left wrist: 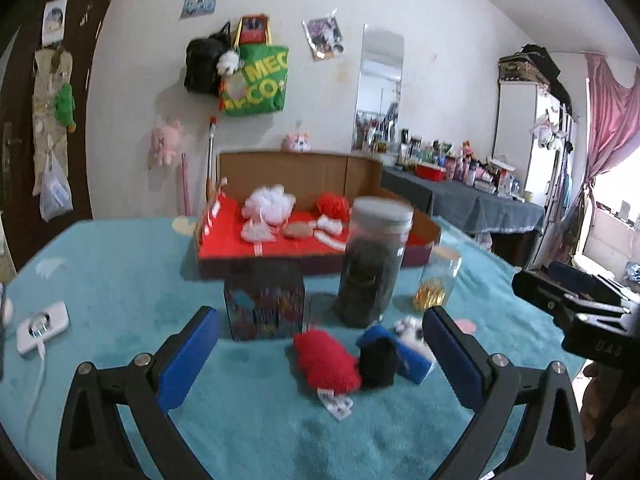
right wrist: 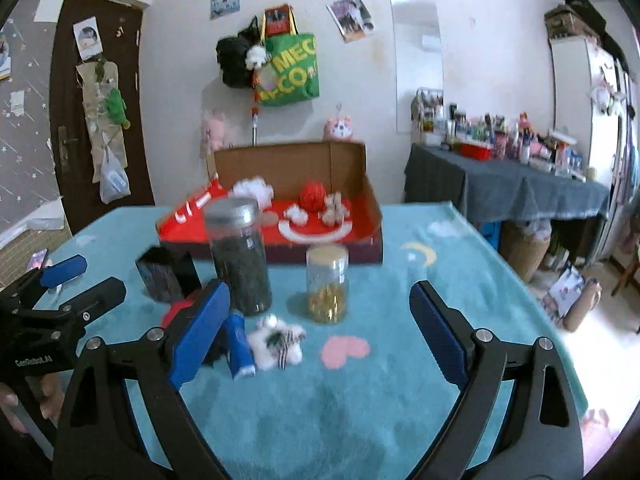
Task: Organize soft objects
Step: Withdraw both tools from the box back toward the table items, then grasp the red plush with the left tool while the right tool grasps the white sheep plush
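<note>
Several soft items sorted: a white pompom [left wrist: 267, 202], a red pompom [left wrist: 333, 205] and smaller white fluffy pieces lie on the red floor of the open cardboard box [left wrist: 280, 248] at the far side of the table.
Left to sort: a red fuzzy toy [left wrist: 326, 360], a black fuzzy piece [left wrist: 378, 362], a blue-and-white soft piece [left wrist: 412, 364] and a white fluffy bow with black stripes [right wrist: 276, 342] sit together on the teal tablecloth [left wrist: 120, 300], near the front.
Progress: roughly midway, by my reading; the loose cluster is untouched.
Hard items nearby: a tall jar of dark contents [left wrist: 374, 264], a small jar with yellow contents [left wrist: 436, 284] and a printed tin [left wrist: 264, 306] stand between the cluster and the box.
Left gripper [left wrist: 320, 356]: jaws wide, nothing held; it points slightly downward at the red toy and black piece, which lie between the blue pads without contact.
Right gripper [right wrist: 320, 328]: jaws wide, empty; angled slightly down, with the striped bow just ahead of its left pad.
Person: fingers [right wrist: 24, 396] show on the left gripper's handle.
</note>
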Demonstrator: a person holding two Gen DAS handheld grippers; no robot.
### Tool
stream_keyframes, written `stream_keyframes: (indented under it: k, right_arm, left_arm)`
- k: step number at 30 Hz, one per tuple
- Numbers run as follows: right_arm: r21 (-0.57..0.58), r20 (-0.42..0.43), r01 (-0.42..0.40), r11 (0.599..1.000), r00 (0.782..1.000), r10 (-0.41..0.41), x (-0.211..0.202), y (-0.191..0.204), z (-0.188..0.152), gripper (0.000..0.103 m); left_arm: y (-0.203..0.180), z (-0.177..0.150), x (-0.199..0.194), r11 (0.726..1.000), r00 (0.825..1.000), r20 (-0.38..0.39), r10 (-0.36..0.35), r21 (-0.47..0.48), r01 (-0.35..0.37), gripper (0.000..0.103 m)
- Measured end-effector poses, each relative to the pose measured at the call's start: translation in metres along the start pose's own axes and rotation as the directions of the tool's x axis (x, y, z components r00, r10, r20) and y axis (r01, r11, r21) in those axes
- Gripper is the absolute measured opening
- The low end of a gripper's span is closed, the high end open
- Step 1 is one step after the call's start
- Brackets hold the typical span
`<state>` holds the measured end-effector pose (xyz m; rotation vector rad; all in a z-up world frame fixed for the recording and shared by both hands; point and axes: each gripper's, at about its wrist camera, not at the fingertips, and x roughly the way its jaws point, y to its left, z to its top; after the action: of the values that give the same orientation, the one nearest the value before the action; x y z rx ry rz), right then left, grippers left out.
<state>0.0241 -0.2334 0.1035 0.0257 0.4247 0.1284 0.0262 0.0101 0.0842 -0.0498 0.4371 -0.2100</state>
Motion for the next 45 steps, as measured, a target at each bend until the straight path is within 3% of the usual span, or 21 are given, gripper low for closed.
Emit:
stream_keyframes:
  k: [12,27,33,37,42,45]
  right_arm:
    - [0.008,-0.14,0.004,1.0,0.99,-0.003,0.038,0.002,-0.036,0.092]
    - [-0.014,-0.243,-0.02,1.0,0.97,0.016,0.068,0.002,-0.033,0.092]
    - [-0.03,-0.342,-0.062,0.998,0.938,0.048,0.093,0.003,-0.028,0.092]
    - [-0.027,-0.408,-0.117,0.993,0.908,0.096,0.107,0.006,-0.027,0.092]
    - [-0.064,-0.447,-0.134,0.989,0.89,0.092,0.117,0.008,-0.026,0.092]
    - [-0.063,-0.468,-0.158,0.985,0.877,0.111,0.12,0.007,-0.027,0.092]
  left_arm:
    - [0.009,-0.024,0.028,0.999,0.993,-0.117,0.017,-0.028,-0.02,0.103]
    - [0.015,-0.023,0.045,1.0,0.976,-0.216,0.004,-0.029,-0.011,0.103]
    - [0.018,-0.011,0.06,1.0,0.964,-0.265,0.002,-0.025,-0.008,0.103]
    - [0.017,-0.009,0.074,1.0,0.947,-0.322,0.007,0.004,-0.006,0.103]
    - [0.022,-0.014,0.08,0.999,0.926,-0.378,-0.008,0.028,0.02,0.103]
    - [0.028,-0.012,0.076,0.998,0.927,-0.375,0.001,0.058,0.023,0.103]
